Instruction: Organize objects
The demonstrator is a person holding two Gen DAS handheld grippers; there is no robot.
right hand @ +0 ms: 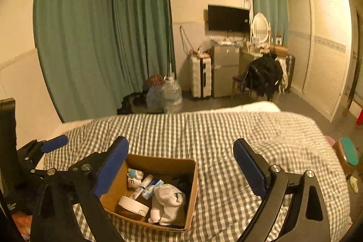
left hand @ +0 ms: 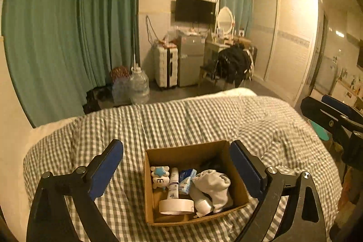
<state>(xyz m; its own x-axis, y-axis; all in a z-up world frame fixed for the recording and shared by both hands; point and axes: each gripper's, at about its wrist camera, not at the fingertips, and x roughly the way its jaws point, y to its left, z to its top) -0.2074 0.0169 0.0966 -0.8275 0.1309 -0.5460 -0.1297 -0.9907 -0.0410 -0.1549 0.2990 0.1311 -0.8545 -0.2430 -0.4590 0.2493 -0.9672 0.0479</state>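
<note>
The cardboard box (left hand: 226,151) rests on the checked bed cover (left hand: 170,119). It contains a plush toy (left hand: 160,176), tube (left hand: 173,183), tissue pack (left hand: 187,178), tape roll (left hand: 175,205) and white sock (left hand: 215,187). Left gripper (left hand: 177,151) and right gripper (right hand: 181,146) both hover above with jaws spread, holding nothing.

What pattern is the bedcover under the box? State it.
Grey-and-white gingham check on the bedcover, clearest in the right wrist view.
</note>
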